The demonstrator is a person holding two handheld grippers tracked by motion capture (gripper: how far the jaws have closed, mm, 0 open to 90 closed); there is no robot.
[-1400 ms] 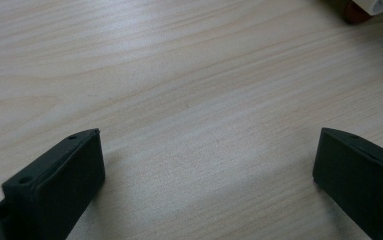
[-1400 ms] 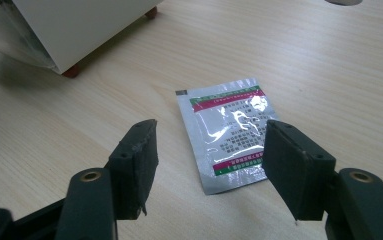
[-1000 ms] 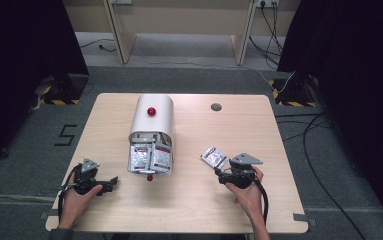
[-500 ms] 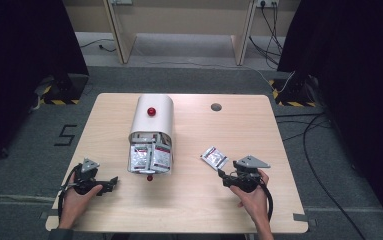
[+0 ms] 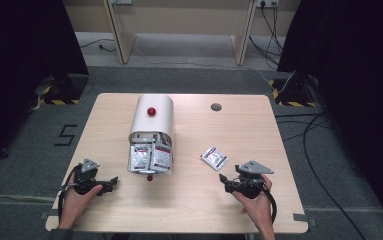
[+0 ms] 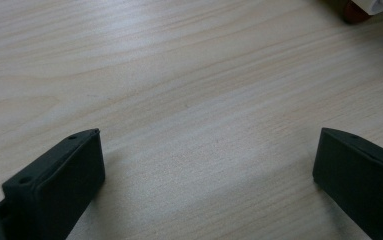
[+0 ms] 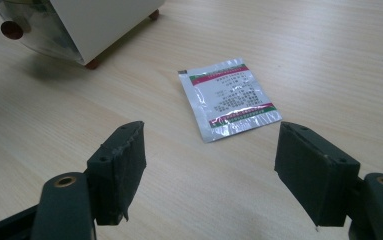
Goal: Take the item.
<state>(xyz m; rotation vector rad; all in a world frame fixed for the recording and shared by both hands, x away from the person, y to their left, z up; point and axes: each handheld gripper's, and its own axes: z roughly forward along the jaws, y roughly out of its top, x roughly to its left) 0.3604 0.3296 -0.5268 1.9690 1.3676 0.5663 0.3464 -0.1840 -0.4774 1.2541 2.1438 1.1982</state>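
A white dispenser (image 5: 151, 127) with a red button on top lies at the table's middle, its open front stacked with foil sachets (image 5: 149, 157). One loose sachet (image 5: 214, 157) lies flat on the wood to its right. My right gripper (image 5: 225, 183) sits just short of that sachet (image 7: 231, 97), open. Its jaws have just widened a little and hold nothing. In the right gripper view (image 7: 210, 130) the dispenser's corner (image 7: 99, 25) is at the upper left. My left gripper (image 5: 113, 182) rests open near the front left, over bare wood (image 6: 210, 135).
A small red knob (image 5: 149, 177) sticks out under the dispenser's front and also appears as a red knob (image 6: 354, 10) ahead of my left gripper. A round hole (image 5: 216, 106) sits near the table's far edge. Dark curtains and cables surround the table (image 5: 259, 130).
My right gripper has drawn back toward the front edge, away from the loose sachet, which stays where it was. The left hand has not moved.
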